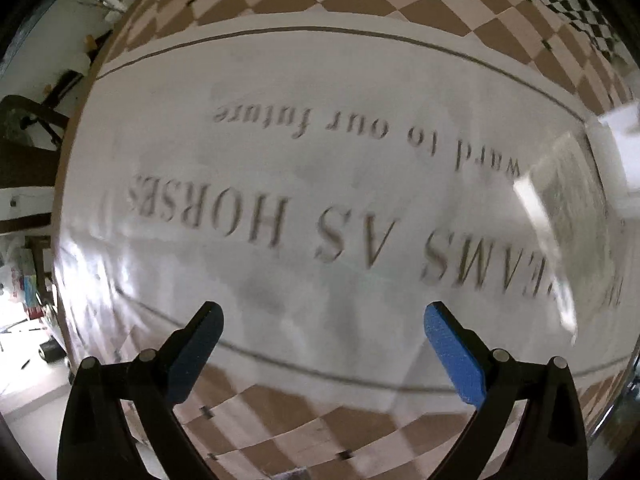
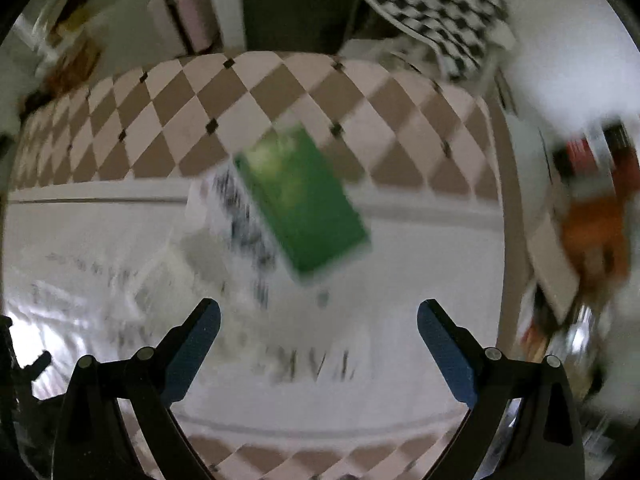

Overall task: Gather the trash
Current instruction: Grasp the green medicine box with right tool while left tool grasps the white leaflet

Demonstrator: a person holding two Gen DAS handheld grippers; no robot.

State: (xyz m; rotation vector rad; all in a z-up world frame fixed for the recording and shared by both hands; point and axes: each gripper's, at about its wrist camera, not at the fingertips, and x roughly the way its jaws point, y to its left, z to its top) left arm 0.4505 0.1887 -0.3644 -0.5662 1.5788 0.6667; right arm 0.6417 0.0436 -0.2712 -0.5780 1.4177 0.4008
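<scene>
My left wrist camera looks down close over the tablecloth [image 1: 320,80], along its two spread fingers, the printed lettering upside down. My right wrist camera sits higher and tilts toward the far edge, a green box [image 2: 304,204] ahead. Both views share the cloth's white centre and checked border.

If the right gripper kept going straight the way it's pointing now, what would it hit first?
Most likely the green carton lying ahead of the open right gripper on the tablecloth. The frame is blurred, so depth is uncertain; nothing else shows in between.
</scene>
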